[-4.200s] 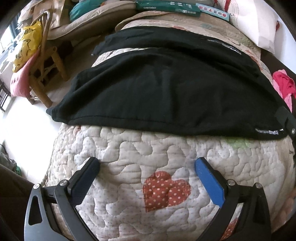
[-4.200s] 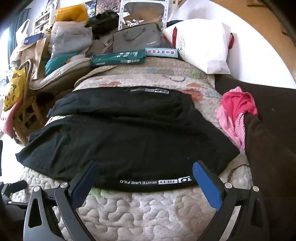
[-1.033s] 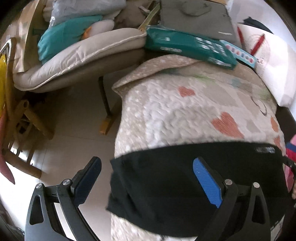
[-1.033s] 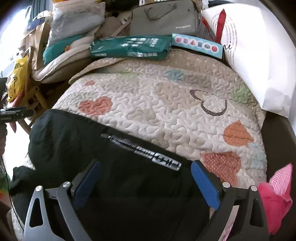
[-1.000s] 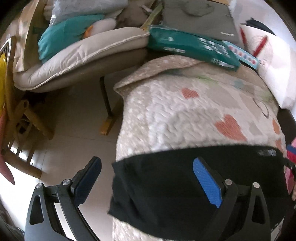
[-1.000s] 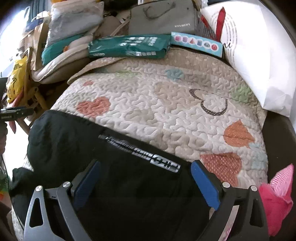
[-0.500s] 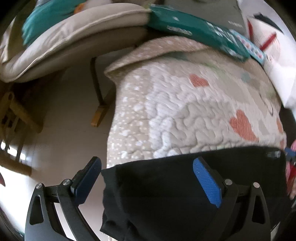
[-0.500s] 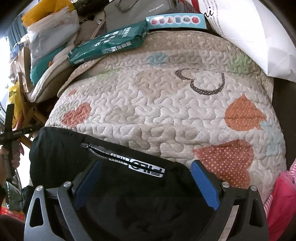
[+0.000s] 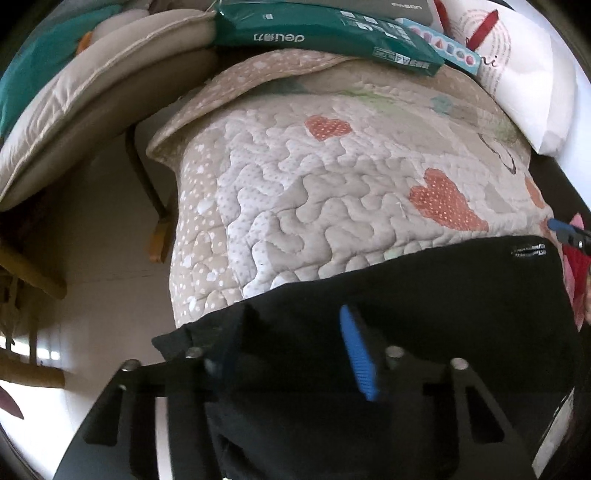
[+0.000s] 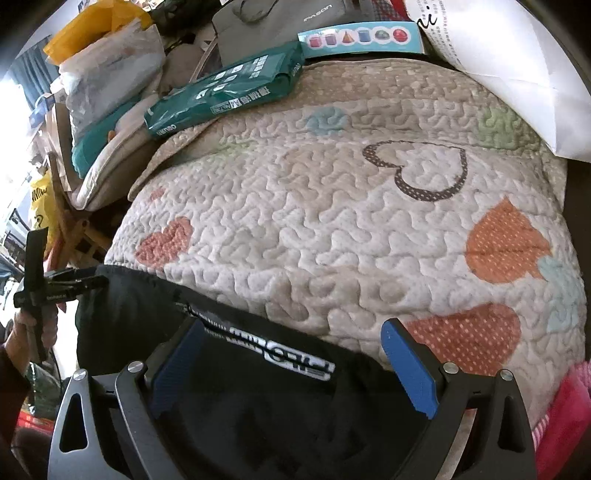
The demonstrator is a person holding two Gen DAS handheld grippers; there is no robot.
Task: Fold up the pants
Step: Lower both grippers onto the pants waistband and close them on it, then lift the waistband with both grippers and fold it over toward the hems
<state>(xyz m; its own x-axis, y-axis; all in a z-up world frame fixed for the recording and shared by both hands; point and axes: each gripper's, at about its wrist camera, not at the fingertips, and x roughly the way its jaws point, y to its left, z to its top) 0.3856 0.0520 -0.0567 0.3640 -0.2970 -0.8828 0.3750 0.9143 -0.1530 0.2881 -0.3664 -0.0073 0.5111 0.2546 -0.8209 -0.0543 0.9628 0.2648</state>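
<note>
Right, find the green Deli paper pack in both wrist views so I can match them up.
Left wrist view: the green paper pack lies along the top edge, centre to right, at the far end of the quilt.
Right wrist view: the pack sits upper left, angled, on the quilt's far corner.
Shared landmark: the light-blue shapes box just right of the pack.

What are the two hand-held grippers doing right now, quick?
Left hand-held gripper: closing around the far edge of the black pants, not yet shut.
Right hand-held gripper: wide open, straddling the pants' printed waistband, gripping nothing.
</note>
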